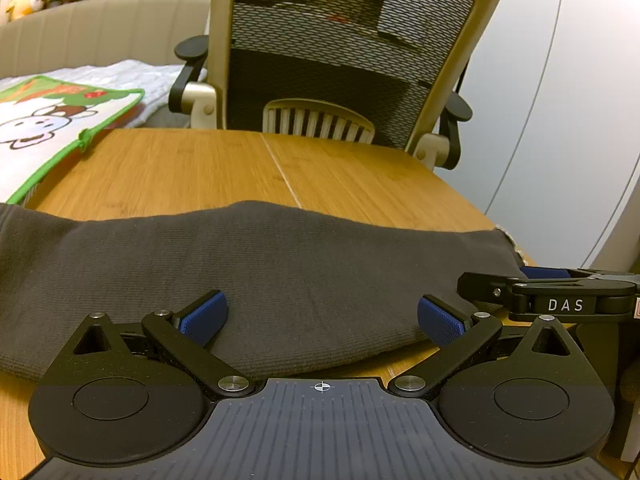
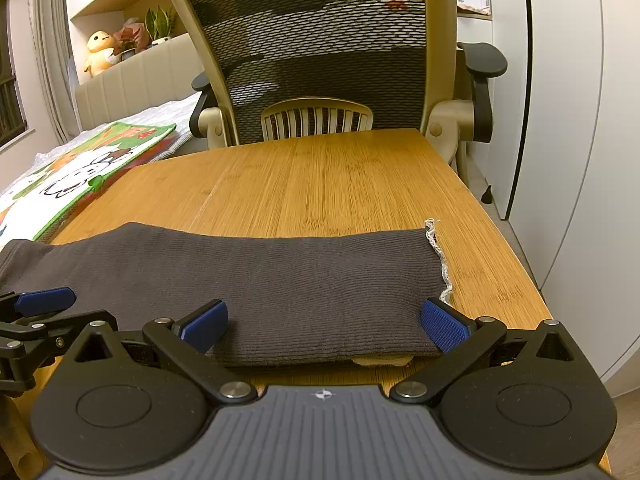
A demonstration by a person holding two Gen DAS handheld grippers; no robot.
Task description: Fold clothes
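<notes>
Both hand-held grippers, left (image 1: 322, 316) and right (image 2: 324, 322), hover spread wide at the near edge of the grey garment (image 2: 256, 280) on the surface (image 2: 340, 184). Judging by this, a fold is about to start: each must pinch that edge.

Warm, even indoor light covered both views, moderately bright, with no hard shadows. The wooden table (image 2: 340, 184) showed a soft sheen but no glare. The white cabinet doors (image 2: 568, 120) on the right were bright, not blown out. Fisheye distortion bent straight edges near the frame borders, and the corners were vignetted dark. In the left wrist view the table's (image 1: 200, 168) far left edge looked slightly smeared
</notes>
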